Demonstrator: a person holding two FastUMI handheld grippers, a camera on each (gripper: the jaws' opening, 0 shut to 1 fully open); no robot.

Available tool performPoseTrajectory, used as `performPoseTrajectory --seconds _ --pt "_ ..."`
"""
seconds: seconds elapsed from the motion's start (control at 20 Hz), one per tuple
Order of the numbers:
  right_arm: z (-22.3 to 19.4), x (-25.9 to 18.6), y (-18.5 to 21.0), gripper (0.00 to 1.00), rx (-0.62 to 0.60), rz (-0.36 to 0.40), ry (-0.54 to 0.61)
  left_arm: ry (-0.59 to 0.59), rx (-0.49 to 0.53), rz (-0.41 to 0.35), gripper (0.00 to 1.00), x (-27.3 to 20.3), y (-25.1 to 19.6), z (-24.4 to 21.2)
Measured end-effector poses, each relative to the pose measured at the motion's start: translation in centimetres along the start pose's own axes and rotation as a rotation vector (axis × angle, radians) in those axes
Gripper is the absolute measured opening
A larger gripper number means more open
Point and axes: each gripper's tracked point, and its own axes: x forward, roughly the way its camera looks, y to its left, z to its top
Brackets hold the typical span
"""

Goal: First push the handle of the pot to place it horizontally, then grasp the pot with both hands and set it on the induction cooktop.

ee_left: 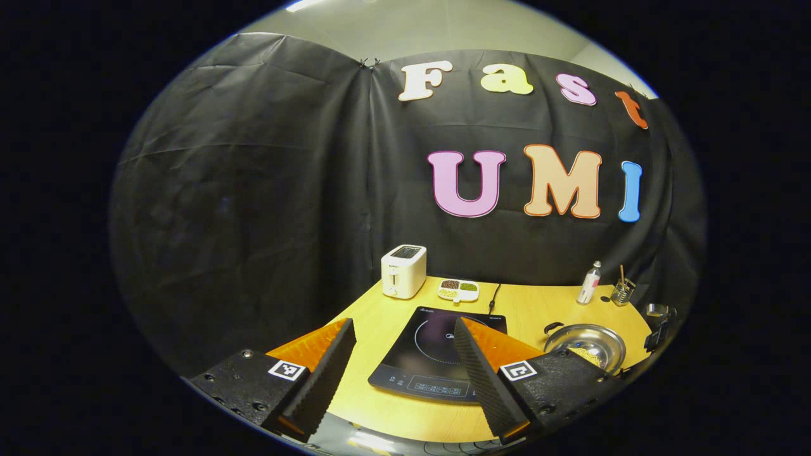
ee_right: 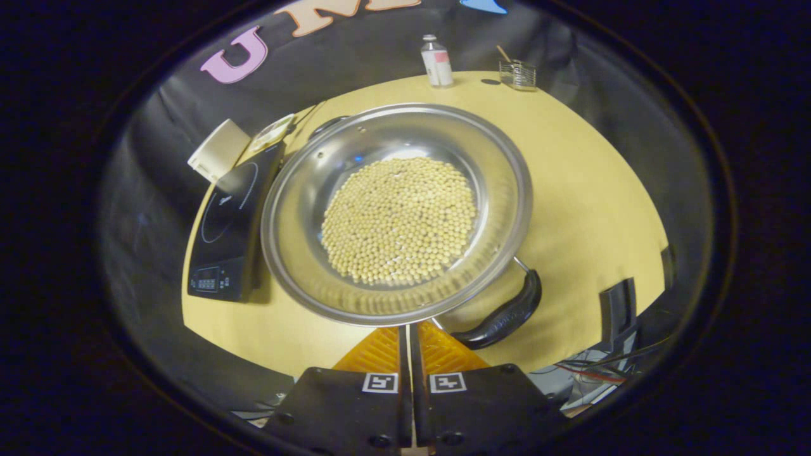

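In the right gripper view, the right gripper (ee_right: 408, 332) is sitting at the bottom centre with its jaws clenched together, gripping nothing. Its tips are lying just beside the near rim of the pot (ee_right: 304, 190), at the frame's middle. The pot is holding soybeans (ee_right: 399, 218). Its black handle (ee_right: 504, 313) is lying at the lower right, angled beside the tips. The induction cooktop (ee_right: 228, 234) is sitting just left of the pot.

In the left gripper view, the left gripper (ee_left: 405, 329) is hanging released, jaws wide apart, above the table (ee_left: 380, 329) near its front edge. The cooktop is showing between the fingers. The pot is lying at the lower right. Farther back, a toaster (ee_left: 403, 271), a divided dish (ee_left: 459, 290), a bottle (ee_left: 588, 283) and a wire holder (ee_left: 622, 291) are standing along the wall.
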Motion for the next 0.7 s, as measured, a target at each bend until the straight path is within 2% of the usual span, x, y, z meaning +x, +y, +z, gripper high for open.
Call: performPoseTrajectory --seconds 0.2,0.25,0.3,0.35,0.55,0.7 --pt "1.6 0.3 -3.7 0.04 -0.006 -0.084 -0.014 -0.005 0.004 0.020 0.96 0.4 0.0 0.0" --pt "2.1 0.3 -4.4 0.04 0.002 -0.095 -0.019 -0.006 0.012 0.028 0.92 0.6 -0.1 0.0" --pt "2.5 0.3 -5.3 0.04 0.014 -0.101 -0.025 -0.008 0.016 0.032 0.96 0.7 -0.4 0.0" --pt "3.0 0.2 -6.0 0.00 0.030 -0.101 -0.030 -0.005 0.017 0.032 0.96 0.9 -0.8 0.0" --pt "5.2 0.7 -8.2 0.00 0.084 -0.077 -0.039 0.004 0.003 0.027 0.96 1.3 -2.9 0.0" --pt "6.8 1.2 -9.3 0.00 0.085 -0.053 -0.027 0.035 0.008 0.052 0.96 1.8 -4.4 -0.5"
